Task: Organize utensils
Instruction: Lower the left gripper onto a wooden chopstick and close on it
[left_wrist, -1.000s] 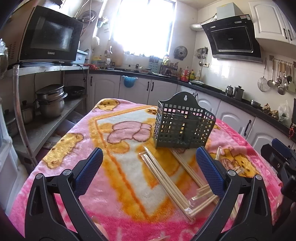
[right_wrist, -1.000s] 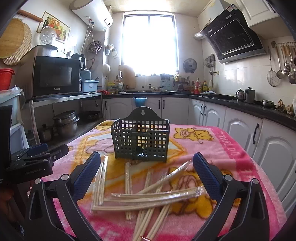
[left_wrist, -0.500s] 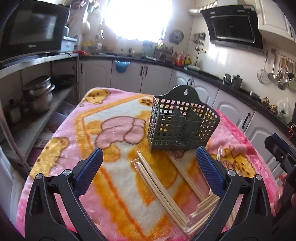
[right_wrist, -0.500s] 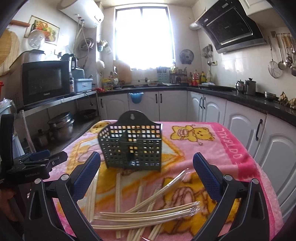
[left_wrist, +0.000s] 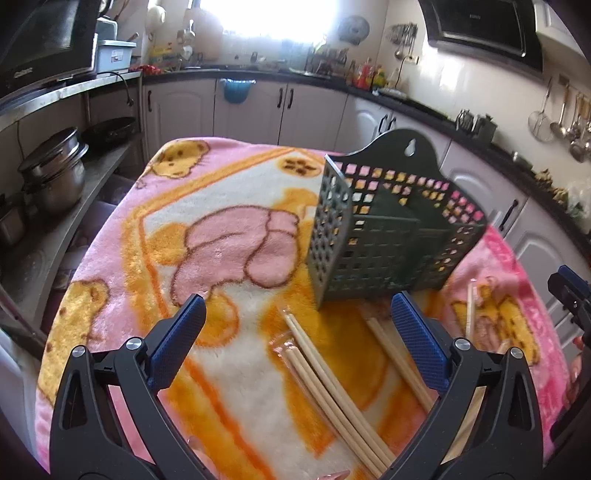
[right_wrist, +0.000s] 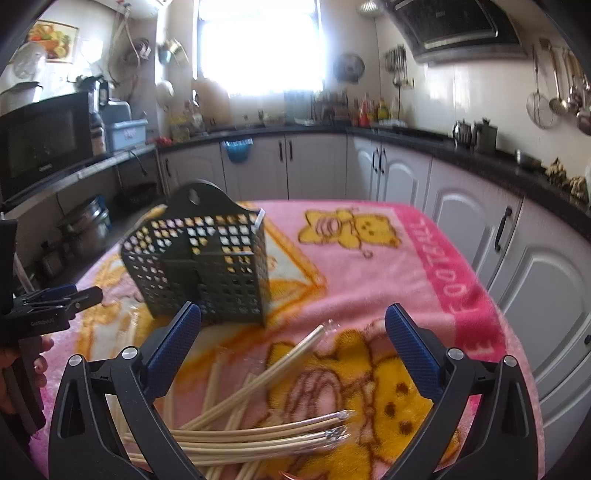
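Pink blanket (right_wrist: 388, 280) reads "FOOTBALL"; microwave (left_wrist: 40, 44) "Galanz"; jaws apart.

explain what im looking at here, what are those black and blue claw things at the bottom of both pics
Those are hand-held grippers, not a robot arm. A person holds one in each hand, and each carries a wide-angle camera looking forward along its two blue-padded fingers.

One picture is from the left gripper, the other from the right gripper. Both are open and hold nothing. Each also shows in the other's view: the left at the left edge of the right camera's picture, with part of a hand on it.

In front of them a table is covered by a pink cartoon blanket. On it stands a dark green slotted basket, which looks empty. Loose chopsticks lie nearer the cameras, some in clear wrappers. Behind is a kitchen.
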